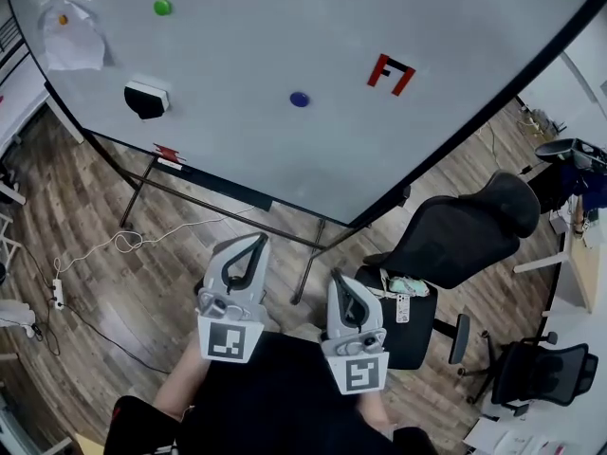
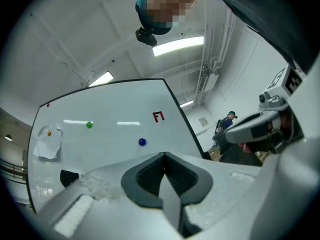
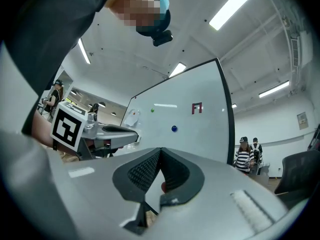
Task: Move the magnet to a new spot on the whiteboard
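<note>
Left tongs (image 1: 254, 240), right tongs (image 1: 340, 278) both pressed together, empty, well apart from whiteboard (image 1: 285, 27). Blue magnet (image 1: 300, 100) mid-board; green magnet (image 1: 162, 8) toward upper left corner. Risk: unopened tongs shove magnet; weak pinch drops it to floor (image 1: 142, 282).

Person wears a black top (image 1: 275, 401); sleeve length can't be made out. Teal headgear (image 3: 163, 3) carries a small black camera (image 2: 146, 35). Left gripper (image 1: 254, 243) and right gripper (image 1: 340, 279) are the same build: light grey plastic shells, jaws shaped as a teardrop loop, lined with dark grey ribbed pads (image 2: 150, 176). Behind the jaws each has a white marker cube, left cube (image 1: 232, 340) and right cube (image 1: 358, 374), printed with black square markers. Small silver fittings sit just ahead of the cubes. A rough whitish textured strip (image 3: 252, 209) runs along the shell.
</note>
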